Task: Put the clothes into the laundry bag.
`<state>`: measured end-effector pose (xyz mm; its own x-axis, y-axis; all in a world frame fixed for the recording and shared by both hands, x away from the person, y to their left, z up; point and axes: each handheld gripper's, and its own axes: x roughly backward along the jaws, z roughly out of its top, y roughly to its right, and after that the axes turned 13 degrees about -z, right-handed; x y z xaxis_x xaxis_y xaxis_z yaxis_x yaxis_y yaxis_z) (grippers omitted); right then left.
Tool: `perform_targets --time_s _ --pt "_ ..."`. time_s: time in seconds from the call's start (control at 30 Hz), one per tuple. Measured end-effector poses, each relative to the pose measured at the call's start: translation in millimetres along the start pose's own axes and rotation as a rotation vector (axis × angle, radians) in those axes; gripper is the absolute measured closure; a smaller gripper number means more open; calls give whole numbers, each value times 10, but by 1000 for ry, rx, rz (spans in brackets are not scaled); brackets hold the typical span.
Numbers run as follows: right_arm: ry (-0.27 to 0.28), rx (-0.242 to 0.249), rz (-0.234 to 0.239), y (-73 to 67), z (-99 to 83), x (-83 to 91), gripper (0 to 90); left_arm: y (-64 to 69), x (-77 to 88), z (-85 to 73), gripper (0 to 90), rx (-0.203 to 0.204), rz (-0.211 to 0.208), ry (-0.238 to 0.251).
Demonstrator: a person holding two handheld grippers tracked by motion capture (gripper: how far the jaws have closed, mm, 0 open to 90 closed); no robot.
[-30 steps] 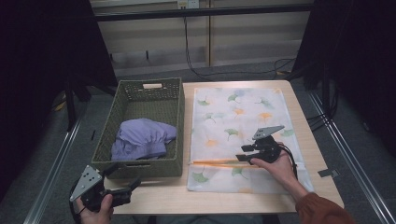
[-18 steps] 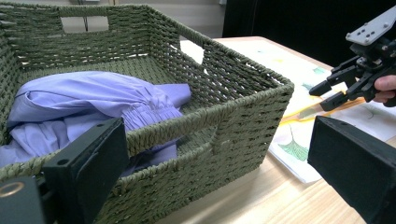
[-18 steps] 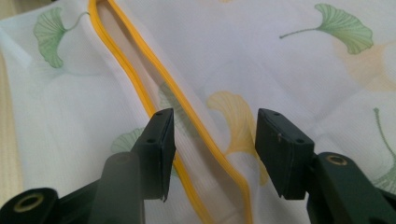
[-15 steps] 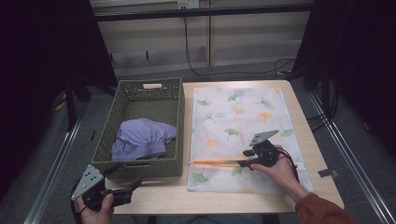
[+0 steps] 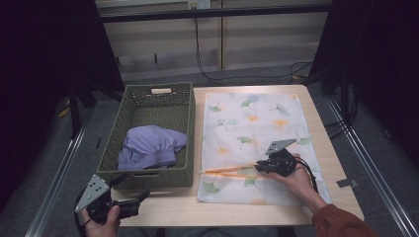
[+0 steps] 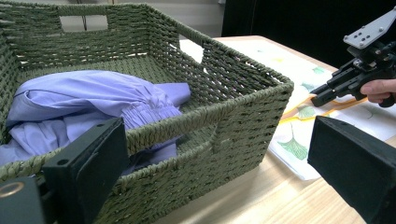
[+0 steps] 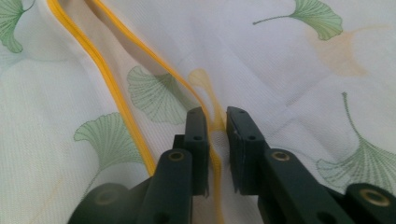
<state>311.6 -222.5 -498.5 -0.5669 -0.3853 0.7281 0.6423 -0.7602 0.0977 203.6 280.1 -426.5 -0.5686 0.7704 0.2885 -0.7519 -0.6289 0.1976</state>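
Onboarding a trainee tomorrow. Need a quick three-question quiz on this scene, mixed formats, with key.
1. True or false: the basket is empty.
2. What sits between the jaws of the right claw? A) a basket handle B) the cloth's orange edge C) a cable
3. Which claw stands wide open, gripping nothing?
Key: 1 false, a lilac garment lies in it. 2 B; the jaws have just been closing on that edge. 3 the left claw.

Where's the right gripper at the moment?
High view: right gripper sits on the leaf-print cloth at the table's right, near its front edge, jaws pinching the orange hem.
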Motion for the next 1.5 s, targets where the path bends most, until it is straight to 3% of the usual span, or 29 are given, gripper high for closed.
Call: perform_targets --time_s 0.4,0.73,1.5 --pt "-28 -41 12 29 -1 18 887 6 4 5 47 -4 6 8" --pt "1 -63 20 90 11 100 894 0 -3 5 47 -1 12 4" --pt "139 -103 -21 184 74 282 895 -7 -18 12 46 -3 14 3"
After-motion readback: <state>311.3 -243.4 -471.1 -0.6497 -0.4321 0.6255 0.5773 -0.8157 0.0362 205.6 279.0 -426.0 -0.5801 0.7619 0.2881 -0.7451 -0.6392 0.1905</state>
